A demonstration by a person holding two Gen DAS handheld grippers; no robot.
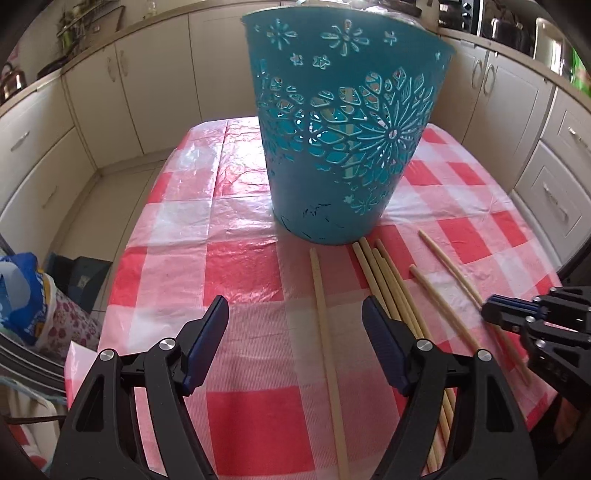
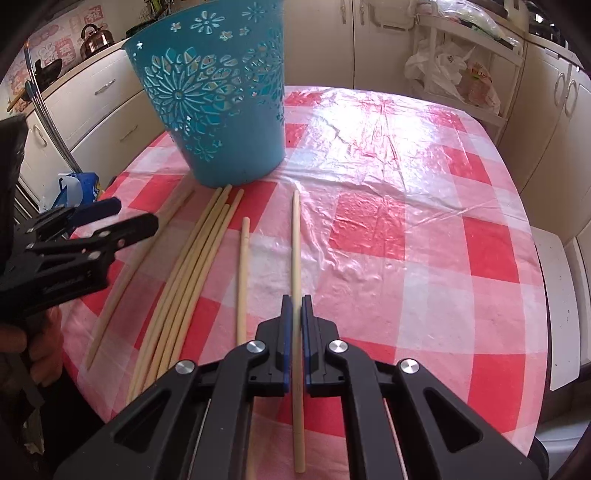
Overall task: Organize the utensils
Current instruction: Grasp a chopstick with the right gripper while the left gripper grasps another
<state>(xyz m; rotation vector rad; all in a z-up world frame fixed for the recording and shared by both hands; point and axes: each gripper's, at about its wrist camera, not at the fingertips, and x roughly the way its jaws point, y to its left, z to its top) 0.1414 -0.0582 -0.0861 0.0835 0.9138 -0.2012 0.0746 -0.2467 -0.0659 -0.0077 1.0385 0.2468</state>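
Pale wooden chopstick [image 2: 295, 258], frame centre, pinched in right tongs [image 2: 295, 306]. Left tongs [image 1: 295, 343] wide, empty, straddling single stick [image 1: 325, 325]. Step: pickup. Next: lift, tip into teal basket [image 2: 221, 110], upper left on desk [image 2: 424, 221].

A table covered with a red-and-white checked cloth [image 2: 424, 236] under shiny clear plastic fills the middle of both views. Cream kitchen cabinets [image 1: 55, 147] with metal handles run around the room behind it. On the counter to the left stands a metal kettle [image 2: 96, 37], with a dark wok [image 2: 50, 68] just beside it. Below the table's left edge lies a blue-and-white bag [image 1: 22, 291], next to a pink floral cloth [image 1: 70, 321]. Past the far right of the table, a white rack [image 2: 476, 48] holds pale plastic bags [image 2: 443, 62]. Shiny steel pots [image 1: 506, 29] sit on the right-hand counter.
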